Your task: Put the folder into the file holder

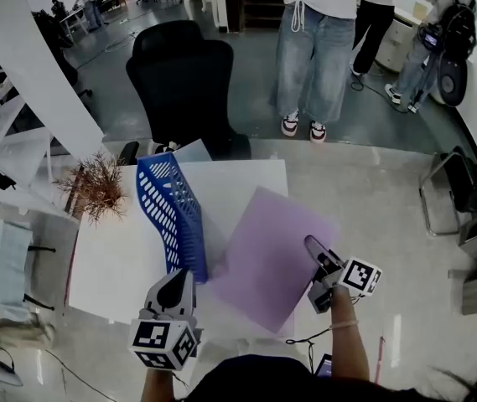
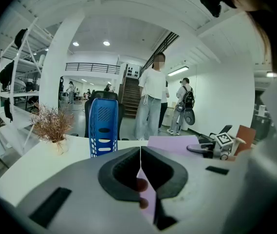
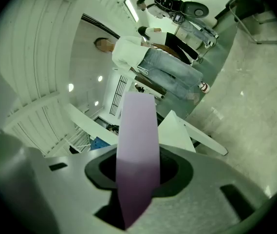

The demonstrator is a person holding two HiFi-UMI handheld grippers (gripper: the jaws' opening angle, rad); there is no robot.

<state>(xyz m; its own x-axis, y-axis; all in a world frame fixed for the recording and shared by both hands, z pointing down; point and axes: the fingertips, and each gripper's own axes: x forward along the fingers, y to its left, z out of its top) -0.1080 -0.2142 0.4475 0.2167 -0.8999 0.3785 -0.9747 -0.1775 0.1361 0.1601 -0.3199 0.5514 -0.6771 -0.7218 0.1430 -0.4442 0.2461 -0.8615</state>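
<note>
The blue mesh file holder [image 1: 171, 212] stands upright on the white table [image 1: 112, 266], and it also shows in the left gripper view as a blue file holder [image 2: 103, 126]. A thin purple folder [image 1: 263, 258] hangs just right of it, over the table's right front corner. My right gripper [image 1: 313, 245] is shut on the folder's right edge, and the purple folder [image 3: 137, 130] runs edge-on between its jaws. My left gripper [image 1: 177, 279] is at the holder's near end. Its jaws meet with nothing between them.
A pot of dried brown twigs [image 1: 98, 187] stands on the table left of the holder. A black office chair [image 1: 184, 82] is behind the table. Two people [image 1: 318, 48] stand on the floor beyond it, and metal chairs [image 1: 464, 187] are at the right.
</note>
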